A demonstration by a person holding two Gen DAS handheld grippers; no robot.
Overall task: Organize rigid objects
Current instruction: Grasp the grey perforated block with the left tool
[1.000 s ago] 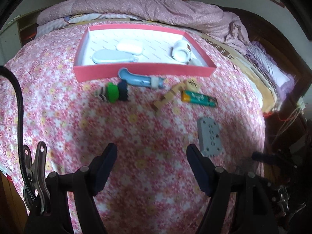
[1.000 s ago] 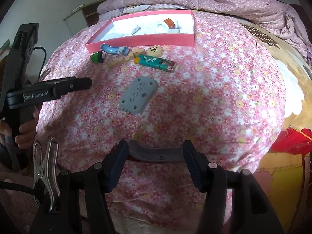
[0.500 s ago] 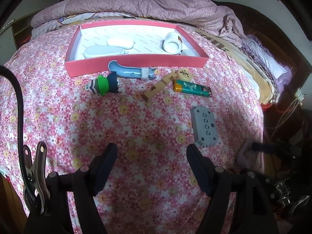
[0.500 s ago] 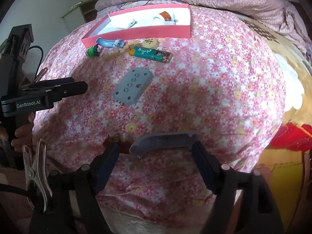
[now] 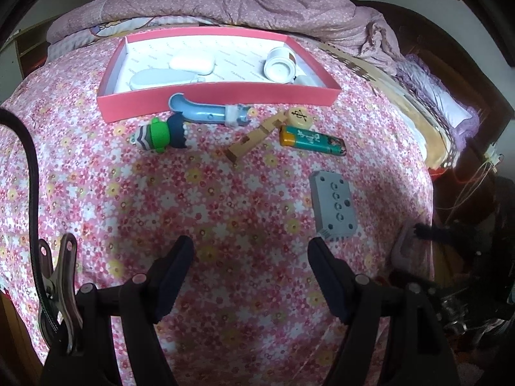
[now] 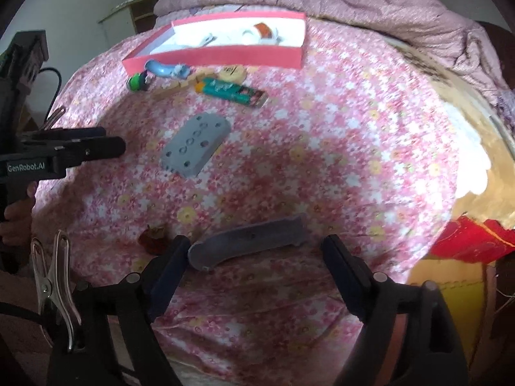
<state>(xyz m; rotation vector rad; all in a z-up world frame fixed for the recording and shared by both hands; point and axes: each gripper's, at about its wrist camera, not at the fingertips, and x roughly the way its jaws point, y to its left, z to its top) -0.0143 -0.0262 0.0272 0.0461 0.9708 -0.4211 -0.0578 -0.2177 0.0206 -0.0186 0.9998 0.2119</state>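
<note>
A pink tray [image 5: 206,102] [image 6: 225,58] at the far side of the flowered bed holds white items and a white cup [image 5: 279,66]. In front of it lie a blue curved handle [image 5: 199,112], a green and navy toy [image 5: 161,133], a wooden piece [image 5: 257,135], a green tube [image 5: 310,140] [image 6: 231,90] and a grey block with holes [image 5: 334,209] [image 6: 196,143]. My left gripper [image 5: 251,267] is open and empty above bare bedspread. My right gripper [image 6: 254,257] is open; a grey curved handle [image 6: 248,241] lies on the bed between its fingers, touching the left one.
A crumpled pink quilt [image 5: 225,3] lies behind the tray. The bed's right edge [image 6: 466,167] drops to a yellow and red surface. A small dark red item [image 6: 154,236] lies left of the grey handle. The left gripper shows in the right wrist view [image 6: 80,152].
My right gripper has opened wider and let go of the grey curved handle, which now lies loose on the bed. My left gripper has pulled back slightly, staying open.
</note>
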